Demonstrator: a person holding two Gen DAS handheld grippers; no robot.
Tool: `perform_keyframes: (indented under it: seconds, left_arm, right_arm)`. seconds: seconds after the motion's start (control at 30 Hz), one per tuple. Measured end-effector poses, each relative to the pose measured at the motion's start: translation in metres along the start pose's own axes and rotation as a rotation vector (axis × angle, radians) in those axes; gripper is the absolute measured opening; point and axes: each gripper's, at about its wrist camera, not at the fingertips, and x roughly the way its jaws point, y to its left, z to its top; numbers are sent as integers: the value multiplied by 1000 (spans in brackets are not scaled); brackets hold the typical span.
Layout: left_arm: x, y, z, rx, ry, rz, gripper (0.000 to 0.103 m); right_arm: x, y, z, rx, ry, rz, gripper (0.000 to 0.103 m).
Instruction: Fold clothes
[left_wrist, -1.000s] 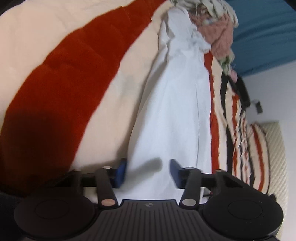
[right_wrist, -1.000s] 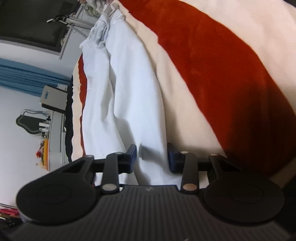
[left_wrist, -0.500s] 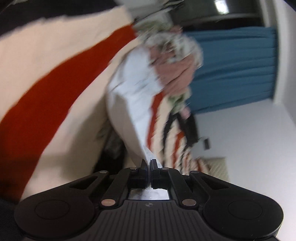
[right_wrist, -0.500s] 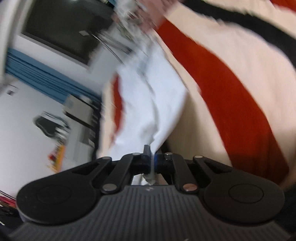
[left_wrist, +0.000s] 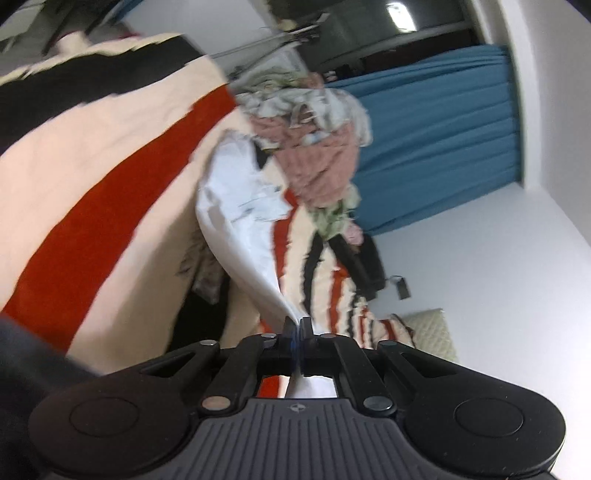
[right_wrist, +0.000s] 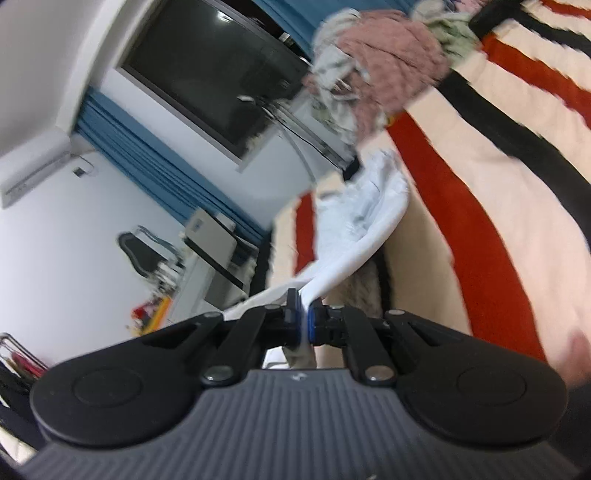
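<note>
A white garment (left_wrist: 240, 221) stretches from the striped bed blanket (left_wrist: 92, 177) up to my left gripper (left_wrist: 296, 325), which is shut on its near edge. In the right wrist view the same white garment (right_wrist: 362, 229) rises to my right gripper (right_wrist: 303, 310), also shut on a pinch of its cloth. The near end of the garment hangs lifted off the blanket (right_wrist: 498, 206) between both grippers. Its far end still rests on the bed beside a clothes pile.
A heap of pink and patterned clothes (left_wrist: 317, 147) lies at the far end of the bed, also seen as the clothes heap (right_wrist: 376, 66). Blue curtains (left_wrist: 436, 147), a dark window (right_wrist: 214, 74), a white wall and a cluttered shelf (right_wrist: 207, 258) stand beyond.
Both grippers went from open around the flat garment's edge to shut on it. Both rose, pulling the near end of the garment off the blanket.
</note>
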Motion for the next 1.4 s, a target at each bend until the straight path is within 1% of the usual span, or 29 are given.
perform_keyframes:
  seconds: [0.03,0.1,0.17,0.23,0.33,0.43,0.5,0.67,0.7,0.77,0.83,0.9,0.97,1.03,1.1,1.17,1.2,1.23,1.27,1.3,1.33,1.37,1.4]
  left_arm:
    - [-1,6,-5,-7,5,14,1]
    - [15,18,4,-21,14,50,1]
    - [47,22,22,-35,24,65,1]
    - [73,21,42,-34,13,89,1]
    - [114,11,74,8,-38,122,1]
    - [149,-2,103,82,-82,147,1]
    - [170,-8,115,139,-125,164,0]
    - [227,-3,138,266,-214,204,0]
    - [237,2,142,283,-227,209,0]
    - [260,15,152,286,-239,200,0]
    - [282,29,163,279,-239,191,0]
    - [303,40,171,294,-241,199,0]
    - [321,45,173,326,-233,229,0]
    - [333,50,172,354,-229,275,0]
    - [344,51,170,410,-218,318,1]
    - [349,50,167,435,-195,337,3]
    - [349,49,166,436,-186,350,8]
    - [348,49,166,438,-178,362,12]
    - [345,46,164,451,-175,373,24]
    - [342,43,162,469,-176,379,41]
    - [337,40,159,489,-182,384,50]
    - [333,36,157,504,-186,392,66]
    - [329,33,154,521,-185,400,71]
  right_arm:
    - [4,-10,-5,34,19,-19,7]
    - [23,-23,-4,81,39,-51,7]
    - [48,-31,6,110,39,-73,7]
    - [73,-34,20,141,38,-82,7]
    - [108,-37,45,155,15,-105,7]
    - [143,-43,69,168,-9,-132,7]
    - [170,-49,84,166,-14,-157,7]
    - [232,-72,109,171,-12,-142,7]
    - [243,-80,112,171,-10,-132,7]
    - [265,-96,119,172,-7,-110,7]
    - [284,-113,123,179,-5,-100,7]
    - [300,-127,126,178,3,-97,7]
    - [314,-136,128,167,20,-104,7]
    - [327,-146,130,155,37,-111,8]
    - [333,-143,131,102,51,-110,10]
    - [337,-136,130,20,65,-118,17]
    - [337,-131,129,-21,68,-114,34]
    - [335,-125,127,-46,64,-101,57]
    - [333,-119,126,-67,59,-86,67]
    - [328,-112,122,-100,45,-85,84]
    - [321,-103,119,-135,28,-87,90]
    - [315,-95,115,-170,11,-89,89]
    - [308,-87,111,-206,-5,-91,88]
